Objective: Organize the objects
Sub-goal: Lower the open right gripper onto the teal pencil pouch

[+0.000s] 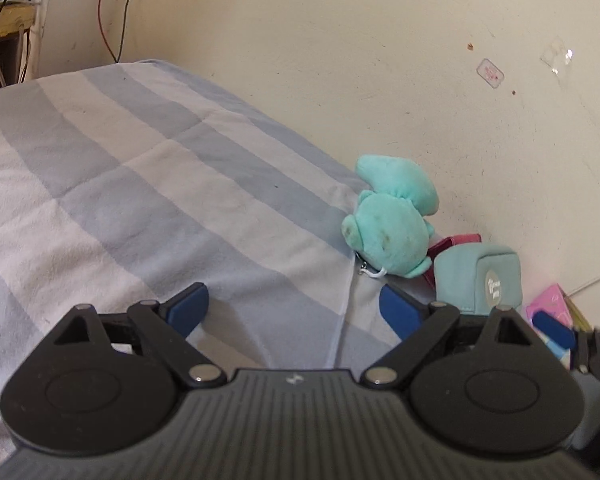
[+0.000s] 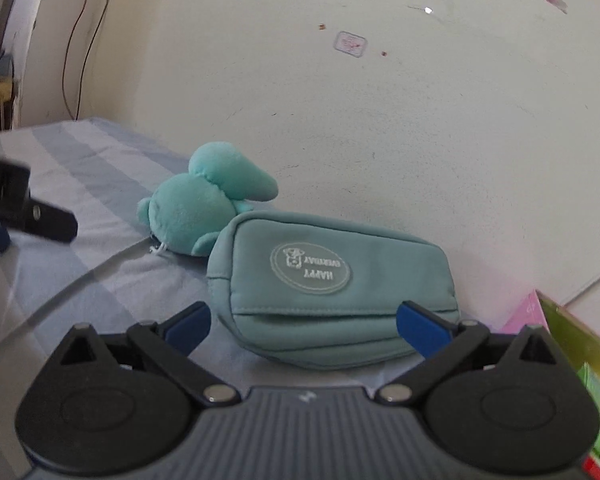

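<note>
Blue-padded and spread wide, the right gripper (image 2: 302,322) is tilting down at the near edge of the teal pouch (image 2: 328,284), not gripping it. The left gripper (image 1: 294,310) is hanging spread over the striped blanket (image 1: 140,184); farther right, the teal plush (image 1: 392,224) is lying against the wall (image 1: 420,80).

L tool (image 1: 294,312) & R tool (image 2: 304,322) both wide open, angled down

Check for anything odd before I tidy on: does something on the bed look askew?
The teal pouch lies upside down by the wall: its oval label reads inverted. The teal plush toy is tipped over beside it. Nothing looks spilled or torn.
</note>
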